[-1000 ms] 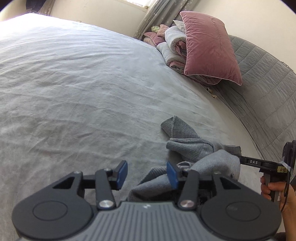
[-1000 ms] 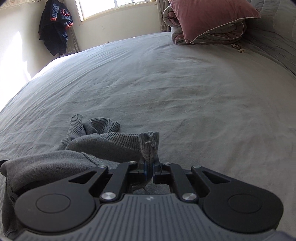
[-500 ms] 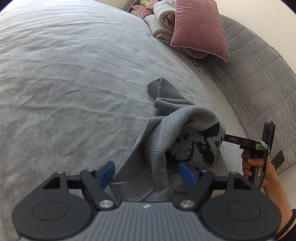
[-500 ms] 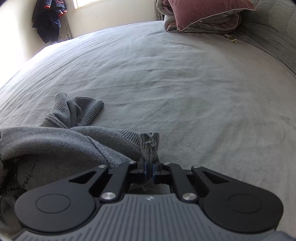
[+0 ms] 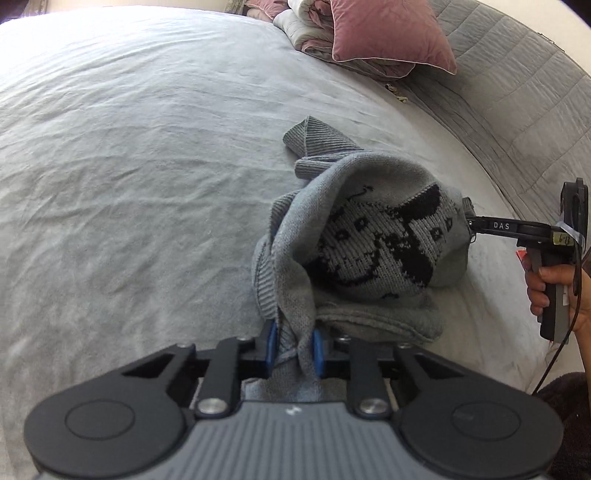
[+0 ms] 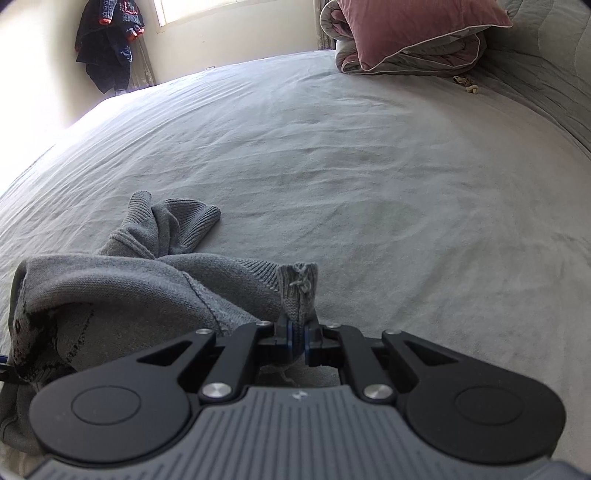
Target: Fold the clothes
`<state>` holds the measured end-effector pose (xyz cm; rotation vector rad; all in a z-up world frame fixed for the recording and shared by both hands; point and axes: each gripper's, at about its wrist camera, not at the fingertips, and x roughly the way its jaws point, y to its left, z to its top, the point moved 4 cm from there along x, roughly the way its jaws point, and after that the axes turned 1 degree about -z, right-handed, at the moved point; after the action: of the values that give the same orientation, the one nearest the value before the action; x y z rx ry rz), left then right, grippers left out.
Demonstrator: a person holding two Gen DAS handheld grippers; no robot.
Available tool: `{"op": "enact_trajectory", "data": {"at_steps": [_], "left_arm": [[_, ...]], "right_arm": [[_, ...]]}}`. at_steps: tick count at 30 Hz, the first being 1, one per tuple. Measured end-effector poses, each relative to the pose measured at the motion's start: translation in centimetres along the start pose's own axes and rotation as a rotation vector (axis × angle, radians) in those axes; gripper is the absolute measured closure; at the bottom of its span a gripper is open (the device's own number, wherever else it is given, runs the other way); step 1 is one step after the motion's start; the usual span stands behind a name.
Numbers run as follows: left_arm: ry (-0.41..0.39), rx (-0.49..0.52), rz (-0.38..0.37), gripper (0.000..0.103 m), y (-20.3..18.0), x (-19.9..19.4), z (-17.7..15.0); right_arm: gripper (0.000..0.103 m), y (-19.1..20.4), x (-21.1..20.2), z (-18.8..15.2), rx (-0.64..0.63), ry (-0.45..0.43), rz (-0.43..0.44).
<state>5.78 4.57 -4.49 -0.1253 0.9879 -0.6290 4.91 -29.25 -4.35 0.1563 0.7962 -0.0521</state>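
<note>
My left tongs (image 5: 294, 349) are clamped on a bunched fold of the grey sweater (image 5: 373, 236), and my right tongs (image 6: 297, 338) pinch a ribbed edge of it. The sweater hangs lifted between them near the bed's (image 5: 129, 166) near edge, toward the headboard (image 5: 517, 85), its black knitted pattern showing inside out, one sleeve trailing on the sheet. A pink pillow (image 6: 417, 29) lies at the far corner.

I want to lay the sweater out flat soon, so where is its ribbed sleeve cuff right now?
In the left wrist view the ribbed cuff lies on the grey bed, just beyond the bunched sweater, toward the pink pillow.
</note>
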Motion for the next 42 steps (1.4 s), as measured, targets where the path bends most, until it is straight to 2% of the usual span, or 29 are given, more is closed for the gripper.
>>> {"op": "enact_trajectory", "data": {"at_steps": [8,11,14,15,18,26,34,42], "left_arm": [[-0.145,-0.021,0.121,0.086,0.8,-2.8,2.8],[-0.208,-0.045,0.201,0.091,1.7,-3.8,3.9],[-0.260,-0.041,0.278,0.091,2.5,-4.6,5.1],[-0.269,-0.052,0.283,0.091,2.8,-4.7,5.3],[-0.262,-0.091,0.265,0.091,3.1,-4.2,5.7],[-0.330,-0.068,0.337,0.092,2.1,-4.3,6.3],[-0.334,-0.045,0.446,0.092,2.6,-3.3,9.3],[-0.345,-0.035,0.527,0.092,4.1,-1.5,13.6]], "right_arm": [[0.096,0.9,-1.8,1.4,0.001,-0.110,-0.012],[0.096,1.5,-2.3,2.0,0.002,-0.156,-0.014],[0.096,2.2,-2.4,2.6,0.012,-0.191,-0.017],[0.096,2.4,-2.3,2.7,0.017,-0.198,-0.017],[0.096,3.0,-2.1,3.1,0.034,-0.219,-0.018],[0.096,3.1,-2.0,4.5,0.126,-0.265,-0.031],[0.096,4.7,-1.8,7.5,0.053,-0.358,-0.075],[0.096,5.8,1.9,10.6,-0.036,-0.406,-0.153]]}}
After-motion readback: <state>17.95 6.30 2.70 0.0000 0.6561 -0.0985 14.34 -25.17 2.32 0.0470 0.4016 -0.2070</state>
